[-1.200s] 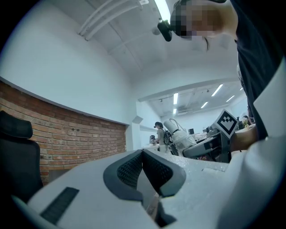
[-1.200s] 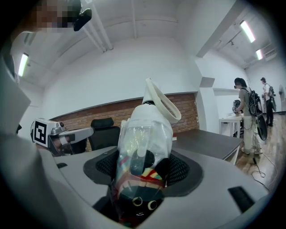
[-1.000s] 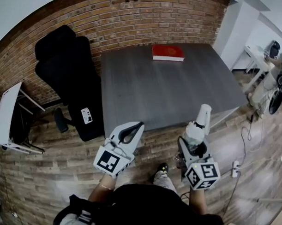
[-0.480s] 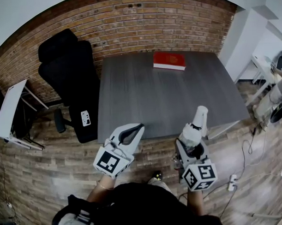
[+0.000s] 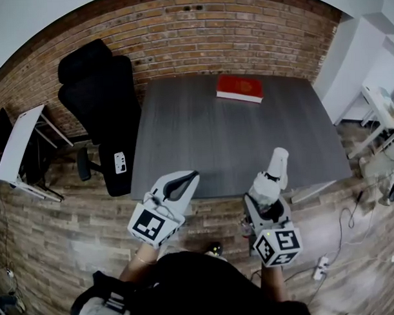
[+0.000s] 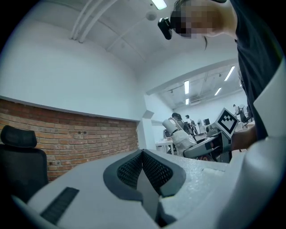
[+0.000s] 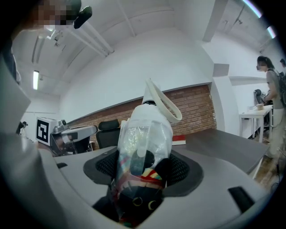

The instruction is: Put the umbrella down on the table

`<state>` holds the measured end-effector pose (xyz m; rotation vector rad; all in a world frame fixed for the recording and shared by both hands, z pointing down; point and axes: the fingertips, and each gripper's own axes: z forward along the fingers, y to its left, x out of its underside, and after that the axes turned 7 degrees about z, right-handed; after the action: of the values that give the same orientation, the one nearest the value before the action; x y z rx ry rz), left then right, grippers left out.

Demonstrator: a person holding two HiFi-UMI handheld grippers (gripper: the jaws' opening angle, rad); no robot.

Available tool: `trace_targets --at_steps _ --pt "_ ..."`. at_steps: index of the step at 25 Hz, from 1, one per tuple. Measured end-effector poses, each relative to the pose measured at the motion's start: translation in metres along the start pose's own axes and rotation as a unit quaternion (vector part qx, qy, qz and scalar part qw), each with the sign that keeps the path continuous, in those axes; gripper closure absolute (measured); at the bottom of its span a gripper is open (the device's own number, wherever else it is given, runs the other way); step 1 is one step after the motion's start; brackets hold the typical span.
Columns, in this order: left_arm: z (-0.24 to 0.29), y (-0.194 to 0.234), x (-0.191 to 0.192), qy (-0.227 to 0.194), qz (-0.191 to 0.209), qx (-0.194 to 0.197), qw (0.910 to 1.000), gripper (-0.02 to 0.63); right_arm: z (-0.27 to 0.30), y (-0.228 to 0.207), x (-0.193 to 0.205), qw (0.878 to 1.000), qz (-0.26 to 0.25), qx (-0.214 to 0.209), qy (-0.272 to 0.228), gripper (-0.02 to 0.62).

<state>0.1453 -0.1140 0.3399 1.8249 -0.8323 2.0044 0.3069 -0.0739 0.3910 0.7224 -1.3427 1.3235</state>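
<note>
Looking at the umbrella point(image 7: 142, 147) first: it's folded up short, dark fabric with bright stripes, wrapped in a crinkly clear plastic sleeve, with a white end and a flat white loop strap. The right gripper point(image 5: 268, 195) pinches it around the middle between ribbed black pads, up in the air at the near edge of the grey wood-grain table point(image 5: 202, 134), not lying on it. The left gripper point(image 5: 192, 177) has its jaws pressed together on nothing. The stripes and plastic only show in the right gripper view (the head view just gives a whitish stick), as does a person point(image 7: 272, 89) standing off to the side. Only the head view shows the plank floor point(image 5: 58, 242) and the whole red book point(image 5: 240, 87) at the table's far edge.
</note>
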Motion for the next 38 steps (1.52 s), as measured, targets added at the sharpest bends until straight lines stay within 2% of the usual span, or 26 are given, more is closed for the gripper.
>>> trace_targets --at_steps 14,25,31,38 --pt "0.019 -0.003 0.012 0.019 -0.002 -0.003 0.9998 0.603 0.014 -0.021 0.009 1.0 0.017 -0.011 0.015 0.31" --pt "0.058 0.031 0.026 0.005 -0.011 -0.007 0.9999 0.603 0.059 -0.038 -0.001 1.0 0.007 -0.009 0.023 0.31" --pt "0.086 0.064 0.025 -0.002 -0.015 -0.012 0.9998 0.603 0.097 -0.049 -0.018 0.999 -0.001 -0.013 0.032 0.308" --pt "0.106 0.103 0.042 0.006 -0.026 -0.027 0.9993 0.603 0.145 -0.056 -0.02 0.999 -0.004 -0.018 0.049 0.308"
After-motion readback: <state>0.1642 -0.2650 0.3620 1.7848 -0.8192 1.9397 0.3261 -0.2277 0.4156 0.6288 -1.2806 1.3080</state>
